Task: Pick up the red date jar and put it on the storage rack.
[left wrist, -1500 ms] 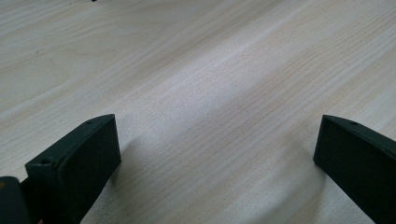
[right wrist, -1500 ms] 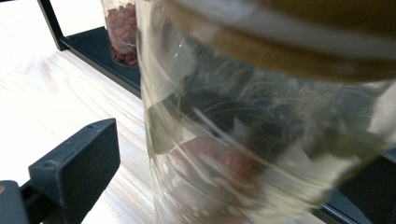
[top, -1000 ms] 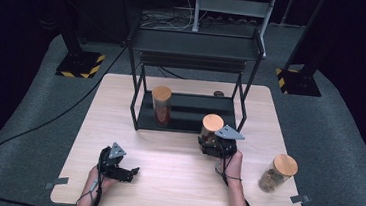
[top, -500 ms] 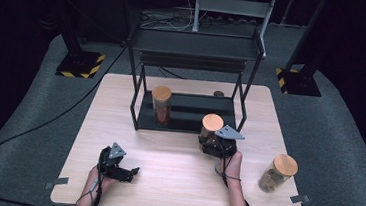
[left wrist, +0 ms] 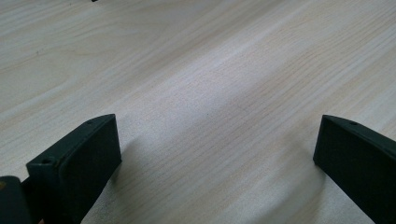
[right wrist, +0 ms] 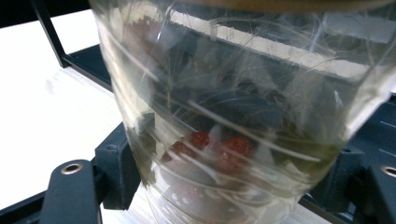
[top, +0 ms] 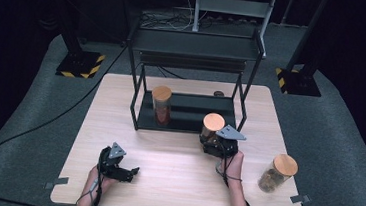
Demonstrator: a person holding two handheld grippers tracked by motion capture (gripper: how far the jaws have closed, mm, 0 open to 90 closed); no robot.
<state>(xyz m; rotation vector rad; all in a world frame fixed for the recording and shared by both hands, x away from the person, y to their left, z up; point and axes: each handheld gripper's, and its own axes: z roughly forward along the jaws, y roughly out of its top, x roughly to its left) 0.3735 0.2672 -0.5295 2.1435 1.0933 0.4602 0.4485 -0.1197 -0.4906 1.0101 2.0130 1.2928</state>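
A clear glass jar [top: 212,127] with a cork lid is at the front right corner of the black rack [top: 196,44]. My right gripper [top: 213,145] is shut on it low down. In the right gripper view the jar [right wrist: 233,107] holds dark leaves and red bits, and my right gripper [right wrist: 229,182] has a black jaw pressed on each side of the glass. My left gripper [top: 133,172] rests on the table near the front left edge. In the left gripper view my left gripper [left wrist: 215,158] stands wide open over bare wood.
A second cork-lidded jar [top: 161,105] stands on the rack's lower shelf [top: 190,114] at its left. A third jar [top: 278,172] stands on the wooden table [top: 173,192] at the front right. A small dark object [top: 218,93] lies behind the rack.
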